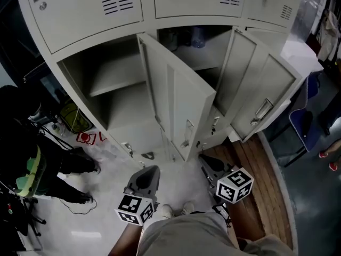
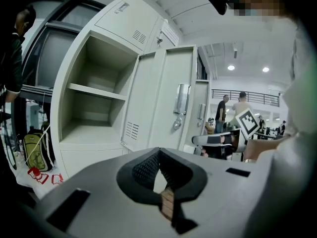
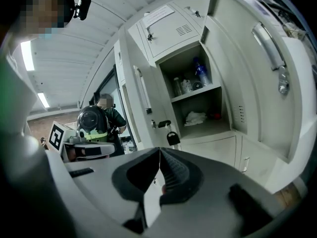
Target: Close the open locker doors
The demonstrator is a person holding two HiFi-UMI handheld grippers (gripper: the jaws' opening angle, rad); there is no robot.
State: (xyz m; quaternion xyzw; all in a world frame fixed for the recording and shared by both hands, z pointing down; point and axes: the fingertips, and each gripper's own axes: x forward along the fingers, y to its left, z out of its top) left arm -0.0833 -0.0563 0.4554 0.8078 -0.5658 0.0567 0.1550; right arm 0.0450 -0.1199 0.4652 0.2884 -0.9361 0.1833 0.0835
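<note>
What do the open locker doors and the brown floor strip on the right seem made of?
Locker doors: probably painted sheet metal, matte pale grey; thin folded edges, punched vent slots. Floor strip: seemingly wood planks, brown, with visible board seams.

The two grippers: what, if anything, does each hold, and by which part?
Nothing is held. The left gripper and the right gripper have jaws shut together, empty, clear of the open grey metal locker doors.

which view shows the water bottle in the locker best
The right gripper view: the bottle stands upright on the upper shelf, plainly lit. The head view catches only a dim bluish shape far inside; the left gripper view does not show it.
</note>
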